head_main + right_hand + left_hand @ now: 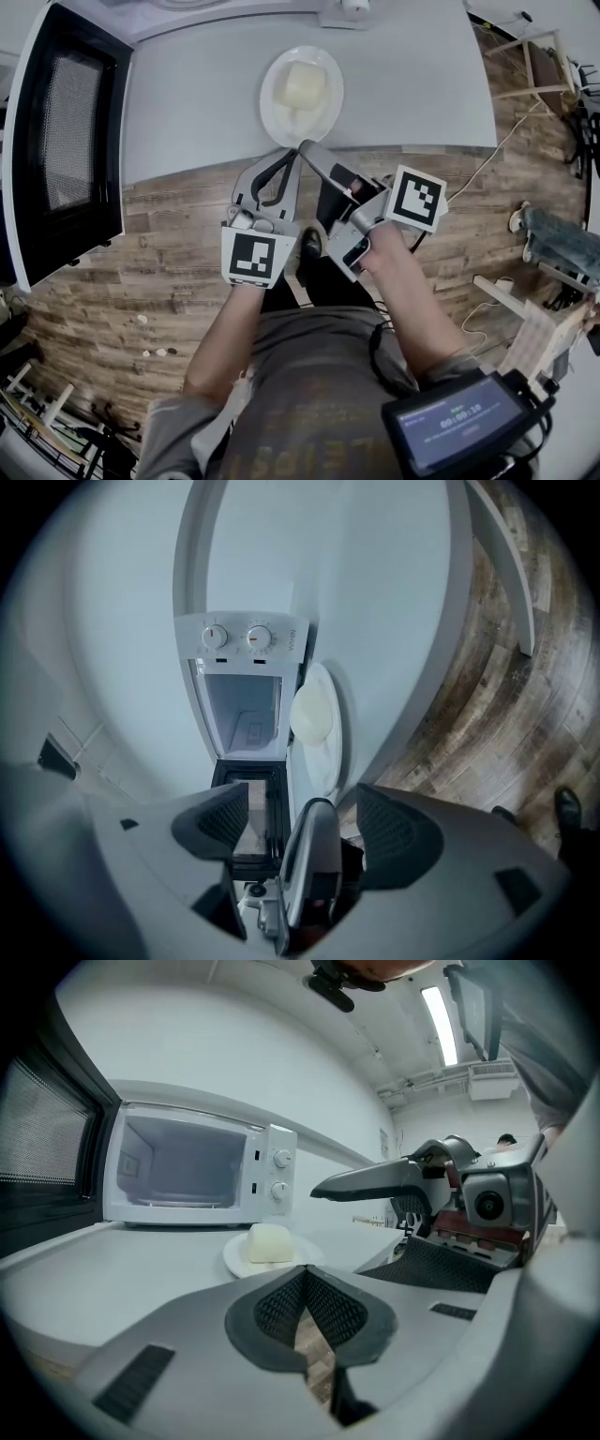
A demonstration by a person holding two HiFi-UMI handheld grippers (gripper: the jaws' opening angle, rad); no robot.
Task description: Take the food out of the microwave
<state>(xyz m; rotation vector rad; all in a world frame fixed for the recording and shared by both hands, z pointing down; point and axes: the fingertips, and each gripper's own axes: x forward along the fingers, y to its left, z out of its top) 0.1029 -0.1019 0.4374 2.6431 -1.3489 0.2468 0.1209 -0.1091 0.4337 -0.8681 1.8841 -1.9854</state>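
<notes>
— Food (302,86) on the white plate (272,120), folks, out on the table (187,103), at twelve o'clock from both claws!

— And the microwave (197,1162)?

— Off at nine o'clock, its door (70,141) swung wide. The plate stands apart from it, near the table's front edge.

— Talk me through the left gripper (306,1283).

— Jaws pressed together, pad to pad, gripping nothing. Only wood floor (169,253) shows past the tips.

— The right gripper (302,822)?

— Jaws spread apart! One grey finger of the left gripper pokes into the gap, and neither pad seems to touch it.

— Where do the two hang?

— Over the floor at six o'clock from the plate, tips close together, just beside the table edge.
</notes>
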